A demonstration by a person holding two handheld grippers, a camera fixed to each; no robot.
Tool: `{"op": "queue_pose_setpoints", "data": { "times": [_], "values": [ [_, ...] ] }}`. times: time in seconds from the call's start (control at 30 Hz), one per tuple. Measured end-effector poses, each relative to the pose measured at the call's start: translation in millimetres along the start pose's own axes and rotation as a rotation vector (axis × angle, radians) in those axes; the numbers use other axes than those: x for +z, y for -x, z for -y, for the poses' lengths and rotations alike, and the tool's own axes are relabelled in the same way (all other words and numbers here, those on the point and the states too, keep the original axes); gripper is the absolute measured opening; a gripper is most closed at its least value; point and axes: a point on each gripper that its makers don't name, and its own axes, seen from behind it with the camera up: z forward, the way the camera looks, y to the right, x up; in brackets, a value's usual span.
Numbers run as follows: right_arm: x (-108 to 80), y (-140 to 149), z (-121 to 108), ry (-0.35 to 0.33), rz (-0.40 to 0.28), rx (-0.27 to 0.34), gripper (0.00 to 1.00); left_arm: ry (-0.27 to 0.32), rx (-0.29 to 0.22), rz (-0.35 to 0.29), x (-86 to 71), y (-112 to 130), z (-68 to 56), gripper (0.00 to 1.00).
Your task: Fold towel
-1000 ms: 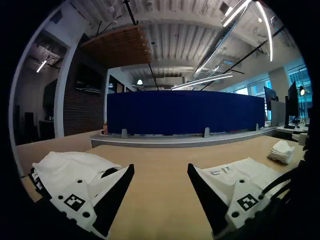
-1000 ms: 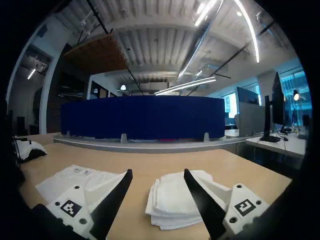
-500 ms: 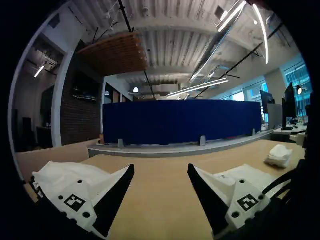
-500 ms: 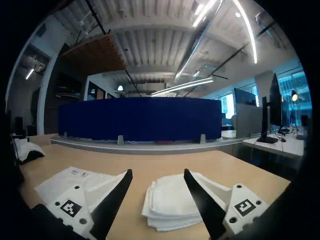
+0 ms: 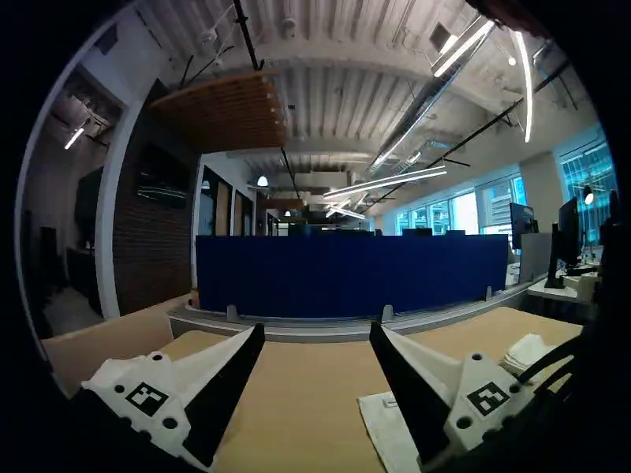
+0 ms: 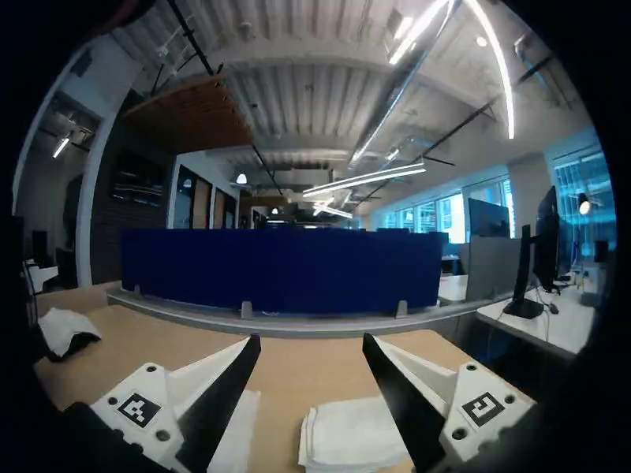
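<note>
A flat white towel [image 5: 385, 426] lies on the wooden table [image 5: 315, 394], low in the left gripper view and partly under my right-hand finger. My left gripper [image 5: 315, 326] hovers above the table, open and holding nothing. In the right gripper view the same flat towel [image 6: 238, 432] shows beside a folded white towel stack [image 6: 347, 433]. My right gripper [image 6: 310, 337] is open above them, apart from both. The folded stack [image 5: 527, 351] also sits far right in the left gripper view.
A crumpled white towel heap [image 6: 63, 328] lies at the table's left end. A blue partition [image 6: 276, 272] runs along the table's far edge. Desks with monitors [image 6: 544, 252] stand to the right.
Both views have lifted and tipped upward. The towels have slid low in each view, and the white heap has left the left gripper view. Both grippers stay open.
</note>
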Motion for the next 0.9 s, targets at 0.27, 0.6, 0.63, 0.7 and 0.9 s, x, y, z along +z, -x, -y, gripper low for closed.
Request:
{"op": "queue_pose_setpoints", "data": {
  "times": [0.27,0.6,0.63,0.7,0.9],
  "values": [
    [-5.0,-30.3,9.4,-0.036,0.030,0.026,1.00,-0.027,-0.016,0.024,1.6,-34.1,10.9,0.99],
    [-3.9,-34.7,12.2,-0.073,0.057,0.022,1.00,0.003,0.105,0.080,0.7,-34.3,0.7,0.99],
    [-4.6,-33.7,14.5,-0.085,0.068,0.016,1.00,0.020,0.110,0.086,-0.2,-33.9,-3.2,0.99],
    [-6.0,-31.7,18.8,-0.109,0.089,0.004,1.00,0.053,0.116,0.098,-2.0,-32.5,-10.3,0.99],
    [-14.1,-18.9,36.9,-0.203,0.183,-0.059,1.00,0.173,0.123,0.183,-11.0,-16.6,-31.2,0.99]
  ]
}}
